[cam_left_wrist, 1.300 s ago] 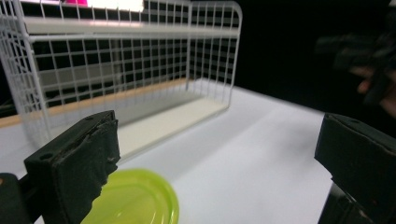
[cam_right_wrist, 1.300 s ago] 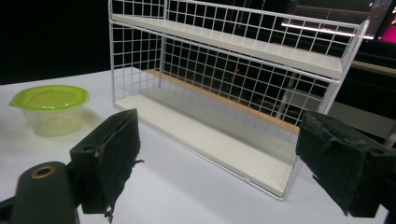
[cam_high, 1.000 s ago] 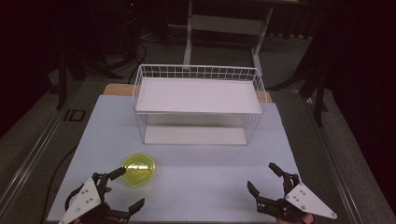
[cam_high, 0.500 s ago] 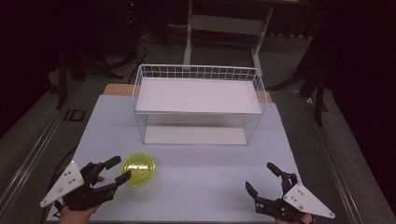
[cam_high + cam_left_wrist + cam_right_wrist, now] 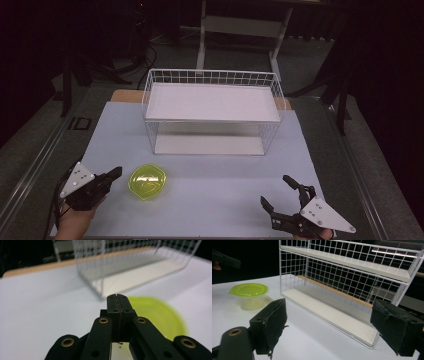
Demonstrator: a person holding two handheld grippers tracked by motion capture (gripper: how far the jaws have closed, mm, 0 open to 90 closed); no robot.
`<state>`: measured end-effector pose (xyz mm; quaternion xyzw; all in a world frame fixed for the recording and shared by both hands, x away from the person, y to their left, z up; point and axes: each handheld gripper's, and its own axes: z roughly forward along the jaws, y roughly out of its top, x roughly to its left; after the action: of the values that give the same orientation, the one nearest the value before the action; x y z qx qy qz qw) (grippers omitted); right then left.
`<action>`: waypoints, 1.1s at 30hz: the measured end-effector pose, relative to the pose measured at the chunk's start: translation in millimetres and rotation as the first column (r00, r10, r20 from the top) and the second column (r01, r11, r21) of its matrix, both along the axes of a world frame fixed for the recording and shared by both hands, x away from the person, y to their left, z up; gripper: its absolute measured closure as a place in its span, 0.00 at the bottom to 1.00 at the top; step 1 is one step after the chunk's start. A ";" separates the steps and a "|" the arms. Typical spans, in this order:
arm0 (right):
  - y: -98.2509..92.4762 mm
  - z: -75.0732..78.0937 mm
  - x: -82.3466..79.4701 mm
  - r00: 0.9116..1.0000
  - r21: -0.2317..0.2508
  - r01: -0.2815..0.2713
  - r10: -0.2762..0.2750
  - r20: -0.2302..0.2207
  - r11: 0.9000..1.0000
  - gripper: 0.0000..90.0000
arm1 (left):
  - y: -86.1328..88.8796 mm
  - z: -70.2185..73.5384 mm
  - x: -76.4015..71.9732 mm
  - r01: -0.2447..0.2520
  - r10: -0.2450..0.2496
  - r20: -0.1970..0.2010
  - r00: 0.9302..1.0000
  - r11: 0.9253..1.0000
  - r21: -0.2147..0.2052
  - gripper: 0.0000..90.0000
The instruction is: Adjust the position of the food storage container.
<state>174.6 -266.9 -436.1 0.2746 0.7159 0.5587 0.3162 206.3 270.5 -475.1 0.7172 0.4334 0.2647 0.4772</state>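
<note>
The left gripper (image 5: 114, 173) has its two black jaws pressed flat together with nothing between them — the left gripper view (image 5: 117, 301) shows the seam between them running straight down the middle. Their tips point toward a yellow-green lidded container (image 5: 148, 181), which sits just beside them on the table, apart from the jaws and not touched. In the left gripper view that container (image 5: 162, 315) lies blurred just beyond and to the right of the closed tips. A hand (image 5: 75, 220) holds this gripper at the near left corner of the table, with the grey three-cornered plate (image 5: 76, 179) on top.

The right gripper (image 5: 280, 192) has its jaws spread wide and holds nothing; in the right gripper view the two black pads (image 5: 272, 327) stand far apart at either side. It rests low at the near right of the table, well apart from the container.

Between and beyond the two grippers lies the pale table top (image 5: 220, 175). Toward its far edge stands a white wire rack (image 5: 212, 112) with two shelves, both bare. From the right gripper view the container (image 5: 249, 295) stands upright to the left of the rack (image 5: 352, 290), near its lower shelf but not on it.
</note>
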 end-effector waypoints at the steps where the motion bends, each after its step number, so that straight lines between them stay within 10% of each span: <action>1: 0.3 -0.1 0.2 1.000 -0.001 -0.002 0.002 0.001 1.000 0.15 | 1.8 -4.3 2.4 -0.014 0.014 -0.021 1.000 1.000 0.010 1.00; 9: 2.0 -0.5 -0.2 1.000 -0.003 -0.011 0.011 -0.004 1.000 0.15 | 7.3 -33.7 19.2 -0.062 0.075 -0.201 0.977 0.996 0.070 1.00; 33: 2.3 -1.1 1.3 1.000 0.003 -0.020 0.020 -0.013 1.000 0.15 | -33.0 -52.3 23.4 0.073 -0.044 -0.337 0.940 0.995 0.074 1.00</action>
<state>175.9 -264.6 -437.2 0.2718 0.7198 0.5610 0.3055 229.7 237.6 -527.4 0.7841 0.4749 0.1427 0.3731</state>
